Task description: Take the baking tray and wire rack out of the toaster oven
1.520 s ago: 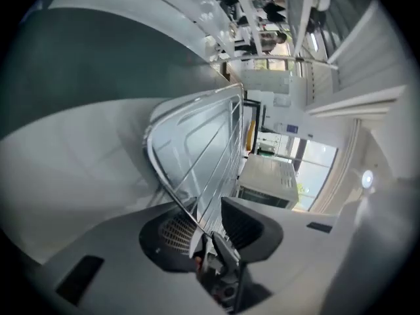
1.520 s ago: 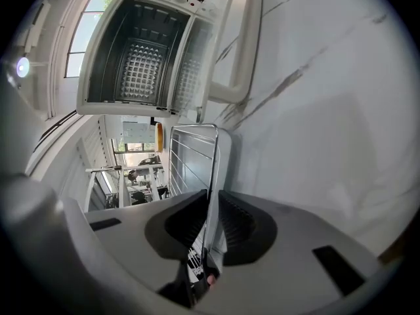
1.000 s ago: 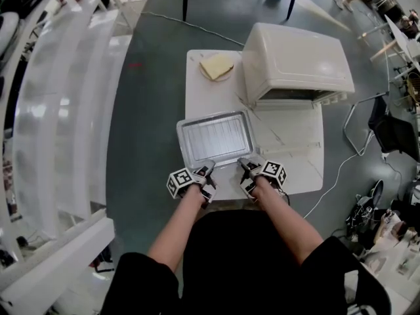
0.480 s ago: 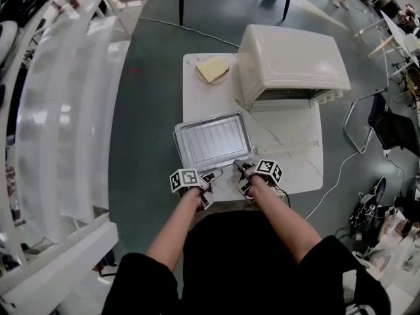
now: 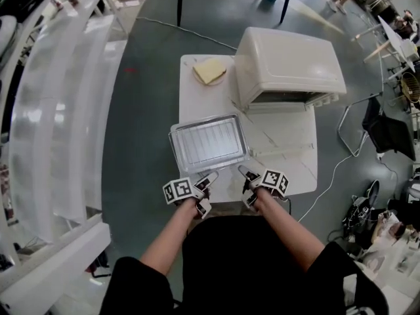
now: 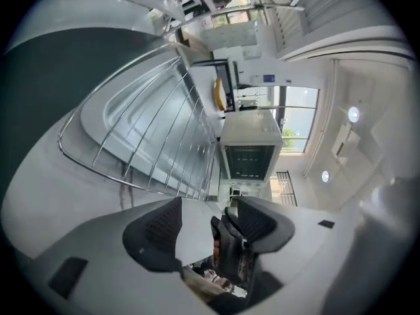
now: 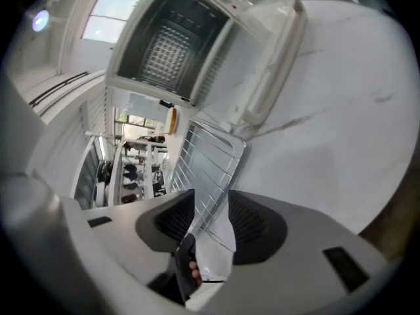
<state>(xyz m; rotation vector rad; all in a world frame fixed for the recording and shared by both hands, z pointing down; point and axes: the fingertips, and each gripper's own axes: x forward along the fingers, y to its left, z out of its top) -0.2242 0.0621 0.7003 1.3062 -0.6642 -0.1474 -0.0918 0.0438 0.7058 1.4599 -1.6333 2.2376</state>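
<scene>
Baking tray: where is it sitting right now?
In the head view, the baking tray lies on the near-left part of the white table, with the wire rack in it, just in front of the toaster oven.

My head view looks steeply down from high above the toaster oven (image 5: 289, 64) and the worktop (image 5: 289, 159). Both gripper views sit low and close in front of it, facing its front across the tray (image 5: 174, 149). All three views share both.
</scene>
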